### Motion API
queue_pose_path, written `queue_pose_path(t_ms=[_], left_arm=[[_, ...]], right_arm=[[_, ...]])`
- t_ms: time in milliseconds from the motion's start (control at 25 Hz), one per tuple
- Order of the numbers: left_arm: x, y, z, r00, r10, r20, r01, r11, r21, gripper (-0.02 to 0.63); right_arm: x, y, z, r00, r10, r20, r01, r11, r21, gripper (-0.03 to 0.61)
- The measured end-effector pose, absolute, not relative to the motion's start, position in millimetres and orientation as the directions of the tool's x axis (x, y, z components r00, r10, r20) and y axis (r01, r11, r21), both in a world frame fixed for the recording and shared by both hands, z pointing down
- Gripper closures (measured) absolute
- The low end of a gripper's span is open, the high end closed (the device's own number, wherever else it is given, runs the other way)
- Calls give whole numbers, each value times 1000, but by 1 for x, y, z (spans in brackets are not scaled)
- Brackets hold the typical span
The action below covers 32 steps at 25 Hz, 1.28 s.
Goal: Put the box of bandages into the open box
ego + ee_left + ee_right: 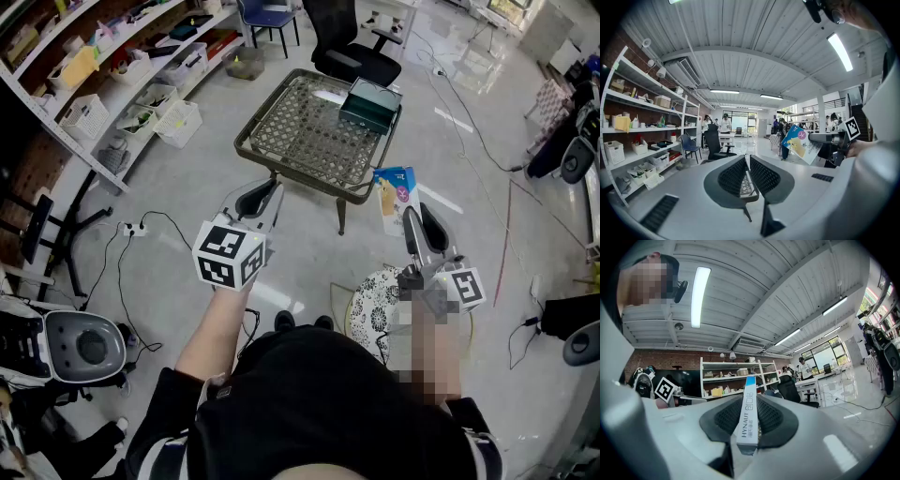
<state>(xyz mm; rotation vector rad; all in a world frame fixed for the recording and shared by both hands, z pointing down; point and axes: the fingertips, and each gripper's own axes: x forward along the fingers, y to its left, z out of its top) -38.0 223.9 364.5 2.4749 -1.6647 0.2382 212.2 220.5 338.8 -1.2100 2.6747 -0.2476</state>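
Note:
The bandage box [396,195], blue and white with a yellow patch, is clamped upright in my right gripper [417,211], to the right of the table's near corner. In the right gripper view its narrow printed edge [749,423] stands between the pads of that gripper [751,399]. The open box [370,105], dark green, lies on the far right of the wicker table [300,141]. My left gripper [261,192] points at the table's near edge; its jaws stand a narrow slit apart with nothing between them. The left gripper view shows that gripper [747,159] and the bandage box [802,143] to the right.
Shelves [112,75] with baskets and bins line the left wall. A black office chair [352,47] stands behind the table, a blue chair [267,14] further back. Cables and a power strip [136,228] lie on the floor. A round patterned stool [370,300] is near my legs.

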Motion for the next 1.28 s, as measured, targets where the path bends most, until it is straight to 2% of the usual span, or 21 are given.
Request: queue_pose_path(t_ms=[680,880,1080,1280], left_arm=[[-21,234,377,334,-905,264,-941,-338,35,575],[-18,224,390,351,-893,282,-933,-359,27,575],[-37,194,401,375,-882,285,-924,-382,34,575],[-84,152,417,376,-877,299,-922,-385,29,578]], right_arm=[[230,223,352,-676,-722,-146,-668,684,-293,479],[222,219,371,-681,-723,-112,-661,674,-330,479],[202,196,379,-658,-749,-73,-685,636,-355,479],[158,154,383,-643,-766,-26,-709,607,-359,479]])
